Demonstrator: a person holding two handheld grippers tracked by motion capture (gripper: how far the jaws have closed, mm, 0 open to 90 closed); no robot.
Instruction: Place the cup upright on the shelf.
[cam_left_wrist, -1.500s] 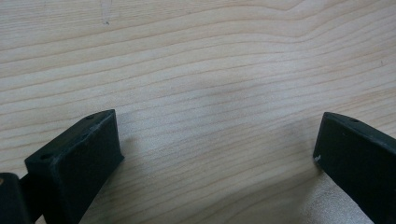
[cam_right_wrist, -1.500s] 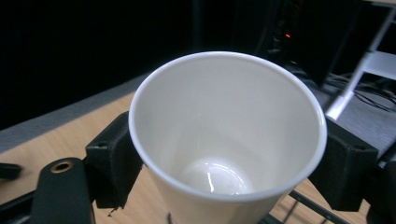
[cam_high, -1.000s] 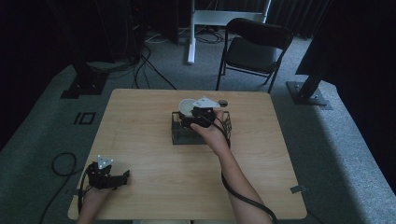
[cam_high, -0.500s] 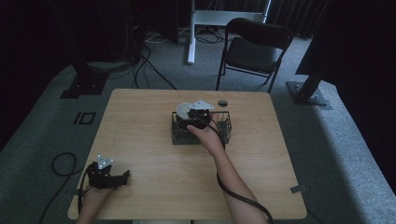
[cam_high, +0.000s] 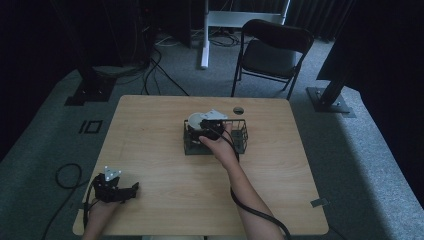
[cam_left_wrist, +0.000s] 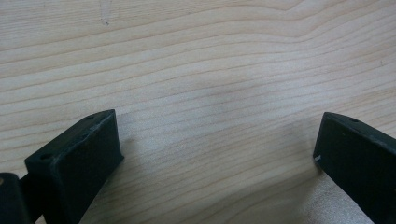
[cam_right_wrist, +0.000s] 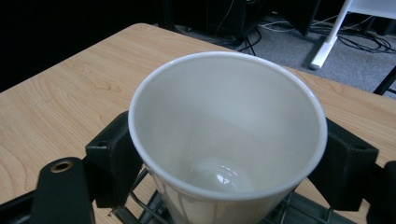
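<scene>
The right gripper (cam_right_wrist: 224, 154) has its two black fingers (cam_right_wrist: 112, 158) on both sides of a white cup (cam_right_wrist: 226, 135), and they seem to press on its wall, so I judge the cup is held. In the high view this cup (cam_high: 198, 121) is at the far left end of a dark wire basket (cam_high: 241, 134) that stands near the middle of the tabletop (cam_high: 150, 150), and the right gripper (cam_high: 209, 126) is over the basket. The cup is upright and empty, and the basket wires show just under it. I cannot tell if its bottom touches the basket or is a little above it

The left gripper (cam_high: 131, 189) rests on the near left corner of the tabletop, well apart from the basket, with its fingers (cam_left_wrist: 74, 158) wide and nothing between them

The step in hand looks like moving the cup at the basket, either lifting it out or setting it in. The next move calls for a steady vertical motion, keeping the cup level and clear of the wire rim
</scene>
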